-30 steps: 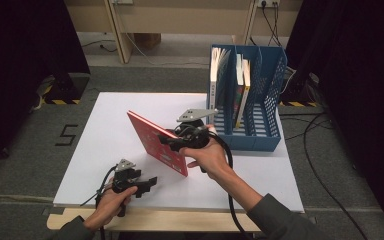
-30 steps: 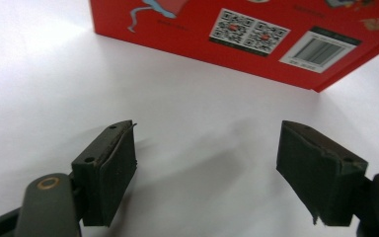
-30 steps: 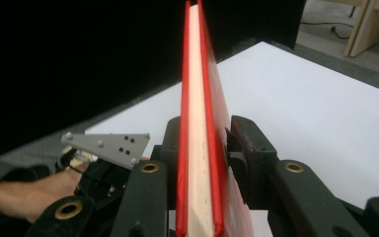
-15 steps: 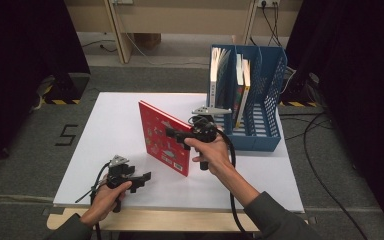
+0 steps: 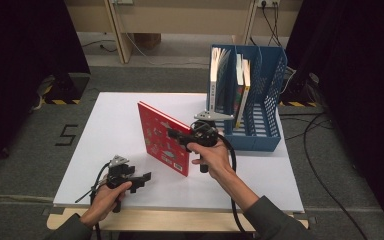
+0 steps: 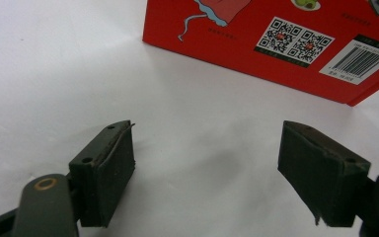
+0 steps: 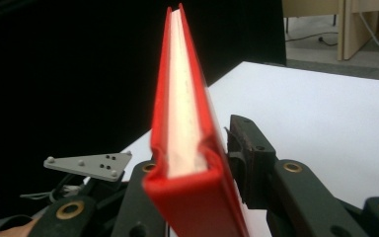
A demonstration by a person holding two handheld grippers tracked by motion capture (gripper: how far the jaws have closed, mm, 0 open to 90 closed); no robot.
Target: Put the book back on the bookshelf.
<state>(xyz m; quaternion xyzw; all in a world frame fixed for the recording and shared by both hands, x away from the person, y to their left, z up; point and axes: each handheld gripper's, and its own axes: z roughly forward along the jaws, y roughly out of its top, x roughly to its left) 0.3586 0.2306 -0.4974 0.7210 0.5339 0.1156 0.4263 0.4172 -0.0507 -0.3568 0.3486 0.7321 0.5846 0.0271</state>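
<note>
A red hardcover book (image 5: 161, 138) stands upright on its lower edge on the white table (image 5: 115, 115). My right gripper (image 5: 179, 136) is shut on its upper right edge. In the right gripper view the book's page edge (image 7: 181, 113) runs up between the two pads, which have just been closing on it. My left gripper (image 5: 141, 178) rests low near the table's front left, open with nothing between its pads (image 6: 109, 173). The book's back cover (image 6: 276, 29), with its barcode and QR codes, lies just ahead of it.
A blue mesh file rack (image 5: 260, 135) stands at the table's back right, holding a few upright books (image 5: 221, 75). Cables trail from both grippers over the front edge. Dark curtains flank the table and grey carpet surrounds it.
The red book has swung from a tilt to upright and come down a little, with the right hand. The left gripper has hardly moved.
</note>
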